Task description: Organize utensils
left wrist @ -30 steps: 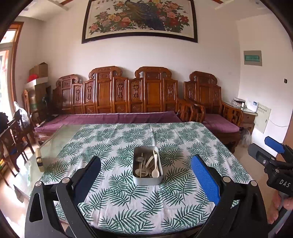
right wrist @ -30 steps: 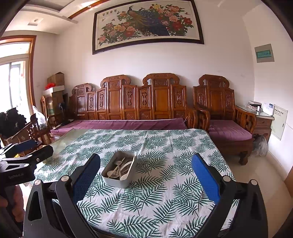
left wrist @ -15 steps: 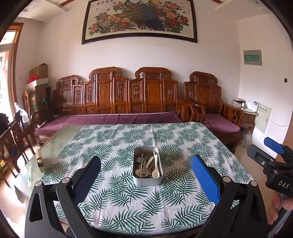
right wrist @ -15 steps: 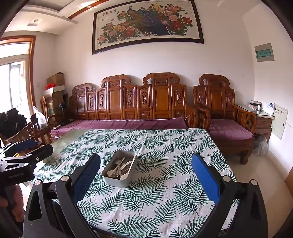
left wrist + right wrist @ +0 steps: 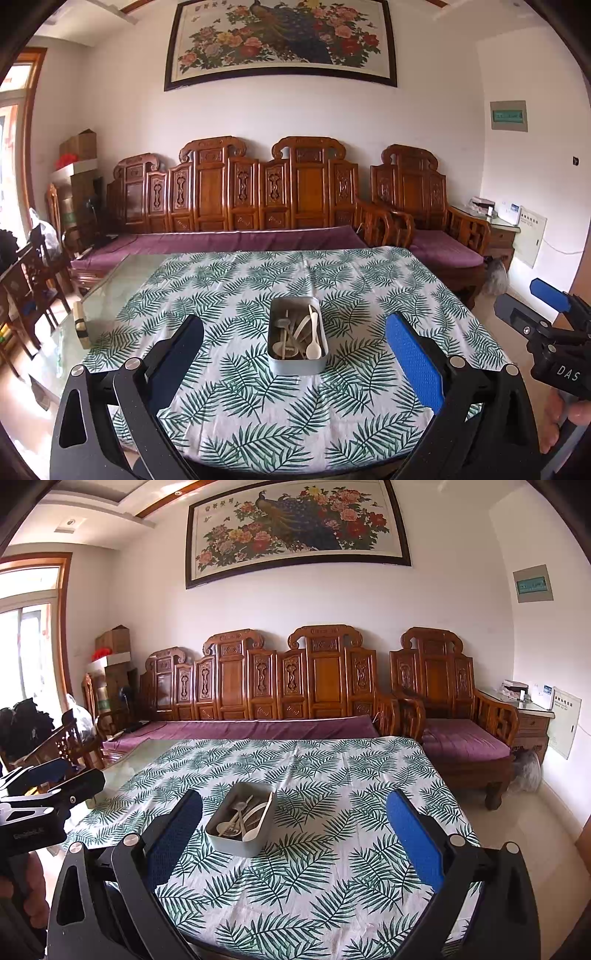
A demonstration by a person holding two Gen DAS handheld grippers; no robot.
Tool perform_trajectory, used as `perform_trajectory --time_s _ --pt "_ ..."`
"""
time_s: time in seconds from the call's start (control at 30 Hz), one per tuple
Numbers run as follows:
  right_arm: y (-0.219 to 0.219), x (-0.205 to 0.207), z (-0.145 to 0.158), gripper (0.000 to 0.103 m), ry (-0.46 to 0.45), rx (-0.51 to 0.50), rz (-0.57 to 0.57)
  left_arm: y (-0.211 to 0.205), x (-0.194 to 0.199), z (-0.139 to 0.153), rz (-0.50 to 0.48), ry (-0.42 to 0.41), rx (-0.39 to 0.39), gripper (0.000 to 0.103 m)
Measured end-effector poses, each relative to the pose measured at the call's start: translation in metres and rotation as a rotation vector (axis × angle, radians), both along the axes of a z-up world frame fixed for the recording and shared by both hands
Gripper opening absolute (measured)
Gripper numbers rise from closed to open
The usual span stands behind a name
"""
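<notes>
A grey metal tin (image 5: 297, 341) sits near the middle of the table, on a white cloth printed with green fern leaves (image 5: 236, 288), and everything else can be placed from it. Inside the tin lies a loose heap of pale utensils (image 5: 299, 334): a white spoon (image 5: 313, 345) with its bowl toward the near end is clear enough, but the rest overlap and I cannot tell them apart. Nothing lies on the cloth between the tin and the near edge.

The left gripper (image 5: 295, 363) hangs short of the tin with its blue-padded fingers spread wide, one on either side of it, gripping nothing. The right gripper (image 5: 295, 836) is just as wide and empty, with the tin off toward its left finger. Each tool shows at the frame edge of the other's view, held in a hand that is mostly cut off.

To the left of the tin the cloth stops and bare glass tabletop (image 5: 110, 291) shows, with a small pale block (image 5: 79, 325) at its edge that I cannot identify. Beyond the tin stands a carved wooden bench (image 5: 236, 199) with a purple cushion, an armchair (image 5: 424, 218) to its right, and a framed peacock painting (image 5: 280, 40) above. Boxes and dark chairs crowd the far left, too distorted to read.
</notes>
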State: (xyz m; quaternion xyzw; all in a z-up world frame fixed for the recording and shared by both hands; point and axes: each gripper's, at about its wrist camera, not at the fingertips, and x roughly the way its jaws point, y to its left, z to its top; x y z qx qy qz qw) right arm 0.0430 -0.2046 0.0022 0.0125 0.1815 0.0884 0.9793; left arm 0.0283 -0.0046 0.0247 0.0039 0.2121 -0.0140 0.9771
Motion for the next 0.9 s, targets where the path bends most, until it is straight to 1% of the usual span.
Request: perform_trajectory --time_s 0.2,0.9 --pt "0.0009 -0.0008 -0.0019 0.1 -0.001 0.001 0.0 0.0003 -0.0038 0.0 0.001 -0.012 0.002 0.095" --pt "0.0028 -0.0029 -0.006 0.1 0.002 0.005 0.003 -0.0004 -0.0035 -0.0028 -0.001 -0.005 0.0 0.095"
